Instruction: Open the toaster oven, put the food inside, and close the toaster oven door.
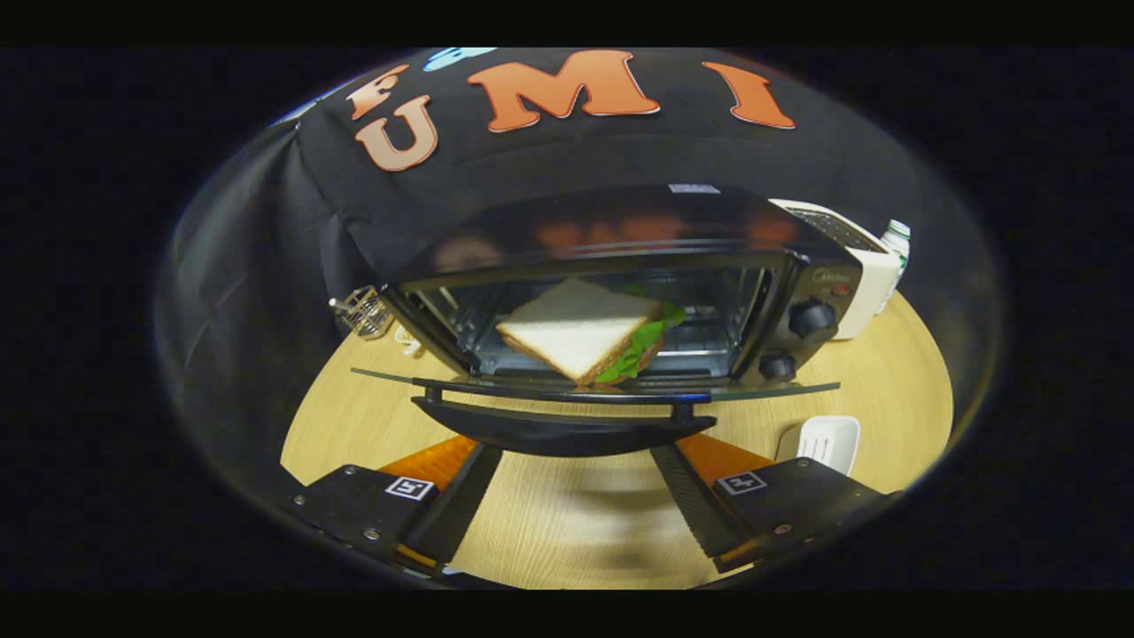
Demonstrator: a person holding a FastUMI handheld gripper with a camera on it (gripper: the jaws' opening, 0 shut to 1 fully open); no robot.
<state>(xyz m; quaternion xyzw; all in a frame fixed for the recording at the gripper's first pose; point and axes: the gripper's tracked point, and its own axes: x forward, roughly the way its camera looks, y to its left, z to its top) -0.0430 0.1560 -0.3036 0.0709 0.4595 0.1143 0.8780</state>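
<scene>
Right, starting over at nine o'clock: a small wire rack (pixel 361 311) sits on the wooden table (pixel 895 381), tucked just beside the oven's (pixel 620 221) left corner, with the dark cloth wall hanging behind it. Something small and pale lies just below that rack; too small to tell what it is.

Moving to the centre, the oven stands wide open. Its glass door (pixel 602 387) is folded all the way down and lies flat, reaching toward the tongs, and the dark curved handle (pixel 563 432) on the door's front edge hangs just ahead of the fingertips. Inside, at twelve o'clock from the tongs, the sandwich (pixel 580 330) rests in the oven's cavity, tilted, white bread on top, green lettuce poking out on its right side. It sits near the front of the cavity, just behind the door's hinge line.

And the tongs (pixel 576 461) themselves: fingers spread wide apart, nothing between them but bare tabletop. The left finger (pixel 465 505) sits at seven o'clock, the right at five, both just short of the handle, not touching it.

On to the right: two dark knobs (pixel 811 319) on the oven's panel, one above the other. At two o'clock a white toaster (pixel 873 275) stands touching or just beside the oven's right flank, a bottle (pixel 897 239) behind it. At four o'clock, a small white dish (pixel 828 441) lies on the table just beyond the right finger.
</scene>
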